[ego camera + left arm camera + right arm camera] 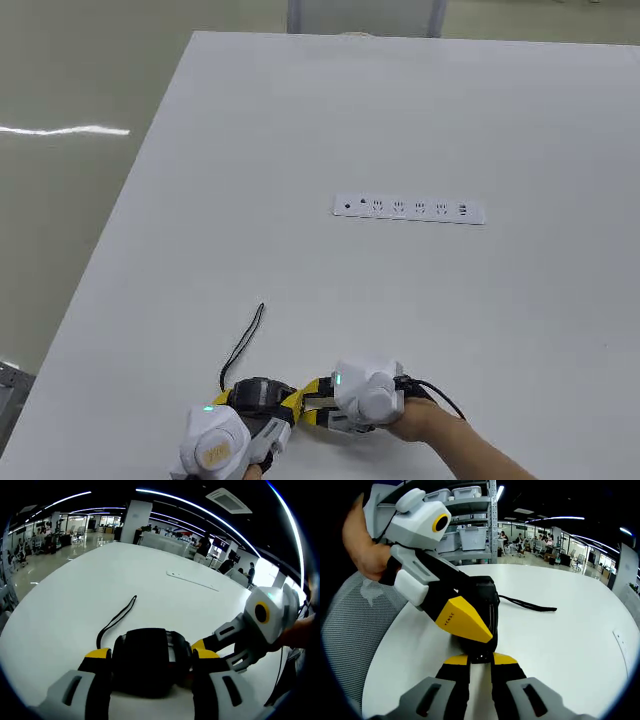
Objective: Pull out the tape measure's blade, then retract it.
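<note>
Black tape measure [262, 393] sitting clamped between left gripper [151, 653] jaws. Right gripper [480, 658] jaws closing nearly together at case's 6 o'clock; grip on blade unclear. Pull-out likely starting, needing straight draw away.

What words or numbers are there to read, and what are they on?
No text reads clearly.
On the yellow finger of the left gripper: tiny dark letters, too blurred to read.
On the power strip: small marks by the sockets, too small to read.
On the tape measure: black case, no text that I can make out.
</note>
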